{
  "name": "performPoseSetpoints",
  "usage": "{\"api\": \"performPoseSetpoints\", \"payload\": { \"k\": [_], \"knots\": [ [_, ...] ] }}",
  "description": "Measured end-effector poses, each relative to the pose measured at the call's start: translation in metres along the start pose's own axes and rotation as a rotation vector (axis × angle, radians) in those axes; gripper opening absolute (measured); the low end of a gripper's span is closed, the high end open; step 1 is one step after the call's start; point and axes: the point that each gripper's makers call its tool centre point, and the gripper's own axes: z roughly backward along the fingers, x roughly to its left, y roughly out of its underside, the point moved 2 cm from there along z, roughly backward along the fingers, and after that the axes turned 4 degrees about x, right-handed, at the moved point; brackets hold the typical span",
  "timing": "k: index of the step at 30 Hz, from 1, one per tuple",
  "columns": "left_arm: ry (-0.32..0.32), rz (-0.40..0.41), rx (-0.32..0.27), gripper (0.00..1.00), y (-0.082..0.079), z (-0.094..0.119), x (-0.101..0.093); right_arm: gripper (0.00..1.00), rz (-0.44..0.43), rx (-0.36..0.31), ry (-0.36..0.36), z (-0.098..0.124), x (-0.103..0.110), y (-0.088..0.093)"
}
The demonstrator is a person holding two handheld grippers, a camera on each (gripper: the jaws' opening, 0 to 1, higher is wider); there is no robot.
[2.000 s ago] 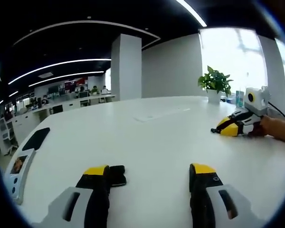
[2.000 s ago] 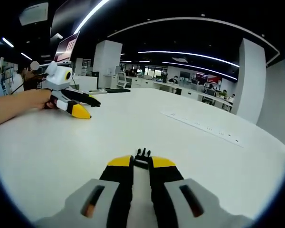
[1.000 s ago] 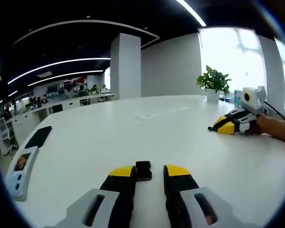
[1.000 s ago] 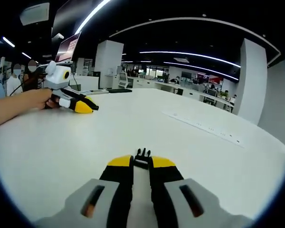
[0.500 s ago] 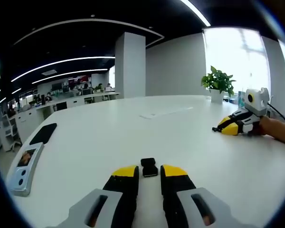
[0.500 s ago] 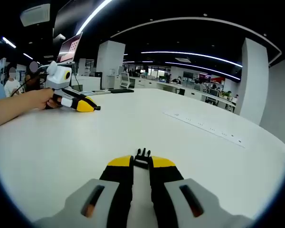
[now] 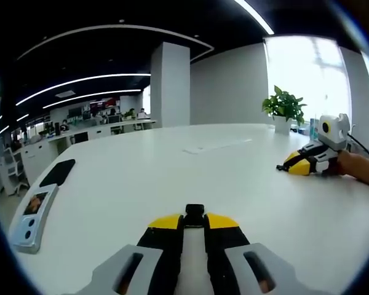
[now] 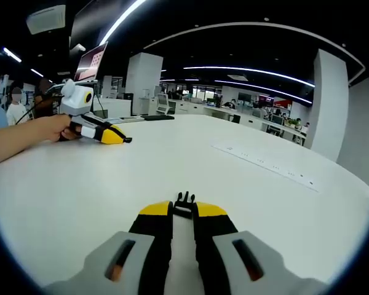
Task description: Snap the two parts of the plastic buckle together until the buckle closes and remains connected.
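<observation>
Left gripper (image 7: pixel 194 221): jaws drawn nearly together, yellow-tipped black fingers on grey bodies, clamped on a small black plastic buckle socket (image 7: pixel 194 214), a squarish block with a rounded top that stands out just past the tips above the white table (image 7: pixel 141 178). Right gripper (image 8: pixel 183 209): jaws likewise nearly closed, pinching the black pronged buckle half (image 8: pixel 184 201), whose short prongs project beyond the tips, close over the table (image 8: pixel 80 184). The two buckle parts are well apart, one in each gripper, not joined. The left gripper view has the right gripper far off at the right edge with a hand (image 7: pixel 357 169) behind it; also a potted plant (image 7: pixel 284 110) with green leaves in a white pot on the far right of the table, a flat dark phone-like slab (image 7: pixel 56 173) and a grey handheld device (image 7: pixel 29 212) at the near left, a white square pillar (image 7: pixel 170 86) and a bright window. The right gripper view has the left gripper far off at the left with a hand (image 8: pixel 46 130) and forearm, a long flush cable strip (image 8: pixel 264 165) set in the table to the right, rows of office desks (image 8: pixel 258 120) and curved ceiling light strips (image 8: pixel 246 67). Table surface smooth, matte, rounded at the edge.
</observation>
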Motion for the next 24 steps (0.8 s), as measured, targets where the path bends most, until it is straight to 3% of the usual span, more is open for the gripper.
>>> {"api": "performPoseSetpoints", "payload": {
  "k": [13,16,18,24],
  "knots": [
    [0.032,0.001,0.002,0.12,0.002,0.003,-0.008,0.13,0.0,0.0,-0.011,-0.001,0.0,-0.001],
    [0.06,-0.03,0.003,0.12,0.003,0.004,-0.018,0.13,0.005,0.0,-0.015,-0.001,0.0,-0.001],
    [0.061,-0.097,-0.004,0.12,0.003,0.004,-0.025,0.13,0.001,0.002,-0.02,-0.001,0.001,-0.001],
    [0.126,-0.056,0.004,0.12,0.007,0.007,-0.04,0.13,0.0,0.003,-0.03,0.001,0.003,-0.001]
  ]
}}
